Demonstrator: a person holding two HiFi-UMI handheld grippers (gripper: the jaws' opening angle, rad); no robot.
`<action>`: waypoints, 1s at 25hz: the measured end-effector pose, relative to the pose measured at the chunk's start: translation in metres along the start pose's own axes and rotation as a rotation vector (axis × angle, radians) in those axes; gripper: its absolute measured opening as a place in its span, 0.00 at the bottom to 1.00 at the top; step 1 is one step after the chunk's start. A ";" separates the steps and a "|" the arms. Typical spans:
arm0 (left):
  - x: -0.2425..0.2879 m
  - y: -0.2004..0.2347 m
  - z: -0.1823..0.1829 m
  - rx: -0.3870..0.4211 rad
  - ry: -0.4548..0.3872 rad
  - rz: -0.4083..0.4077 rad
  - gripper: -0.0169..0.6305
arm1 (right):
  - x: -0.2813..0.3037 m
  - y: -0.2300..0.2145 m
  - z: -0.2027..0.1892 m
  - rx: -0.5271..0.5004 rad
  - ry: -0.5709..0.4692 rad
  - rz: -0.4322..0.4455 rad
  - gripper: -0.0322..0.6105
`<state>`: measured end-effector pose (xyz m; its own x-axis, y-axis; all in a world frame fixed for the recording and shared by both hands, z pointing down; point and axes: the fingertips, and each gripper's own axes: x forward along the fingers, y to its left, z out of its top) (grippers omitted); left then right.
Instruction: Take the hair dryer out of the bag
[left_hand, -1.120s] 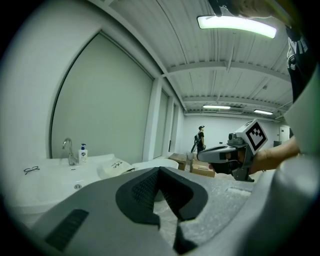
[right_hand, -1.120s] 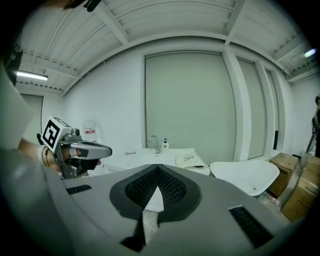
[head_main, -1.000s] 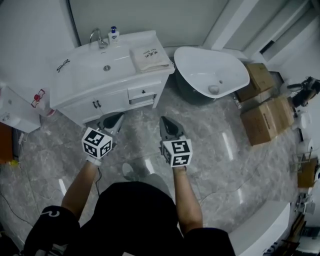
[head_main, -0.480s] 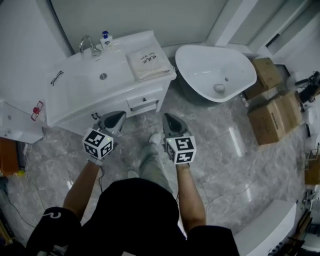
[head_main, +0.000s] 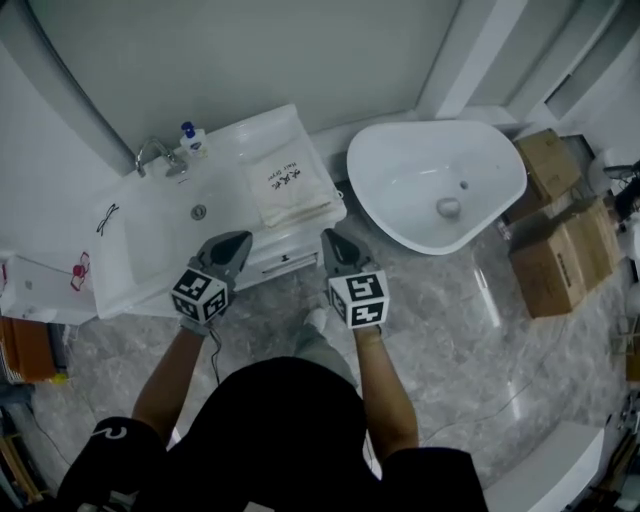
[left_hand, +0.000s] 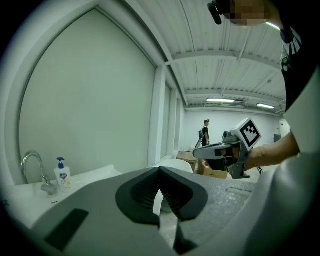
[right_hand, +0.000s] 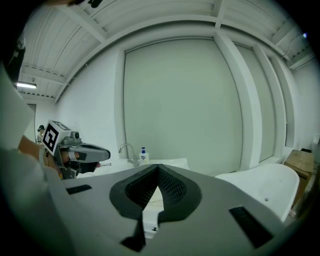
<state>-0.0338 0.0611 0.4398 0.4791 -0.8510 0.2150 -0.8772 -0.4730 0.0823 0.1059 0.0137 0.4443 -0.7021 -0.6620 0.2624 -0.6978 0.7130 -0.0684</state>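
Grey marbled floor (head_main: 450, 330) lay open to the person's right, up to the foot of the white bathtub (head_main: 410, 190) and a stack of cardboard boxes (head_main: 560, 260) just beside the tub's far end. The white vanity (head_main: 232, 150) stood against the pale wall, its right end near the tub rim, with only a narrow gap between them. Its front edge ran directly under both tools.

A white fabric bag (head_main: 290, 185) with dark print lay flat on the right end of the vanity top, its right edge close to the counter's corner and its left edge beside the basin. The hair dryer itself could not be made out in any view.

The left gripper (head_main: 238, 242) and the right gripper (head_main: 332, 242) were held side by side, pointing at the vanity, well apart from each other. The bag sat just beyond their tips and between them, touching neither. The left tip stood over the basin's front rim, and the right tip over the front corner of the counter below the bag. In each gripper view the jaws were pressed together with nothing between them. The right gripper view showed the printed fabric low and straight ahead.

At the back of the basin stood a chrome faucet (head_main: 155, 155) with a small soap bottle (head_main: 190, 140) just beside it. A pair of glasses (head_main: 107, 218) lay on the counter's left end.
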 end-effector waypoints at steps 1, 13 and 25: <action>0.012 0.003 0.001 0.004 0.007 0.001 0.02 | 0.006 -0.012 0.002 0.003 0.001 0.000 0.04; 0.099 0.017 -0.015 0.022 0.091 -0.032 0.02 | 0.034 -0.097 0.003 0.065 0.011 -0.028 0.04; 0.137 0.026 -0.024 0.024 0.108 -0.081 0.02 | 0.042 -0.124 -0.010 0.093 0.043 -0.073 0.04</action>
<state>0.0077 -0.0621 0.4947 0.5407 -0.7810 0.3126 -0.8343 -0.5453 0.0808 0.1640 -0.0999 0.4738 -0.6440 -0.6992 0.3104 -0.7582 0.6376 -0.1366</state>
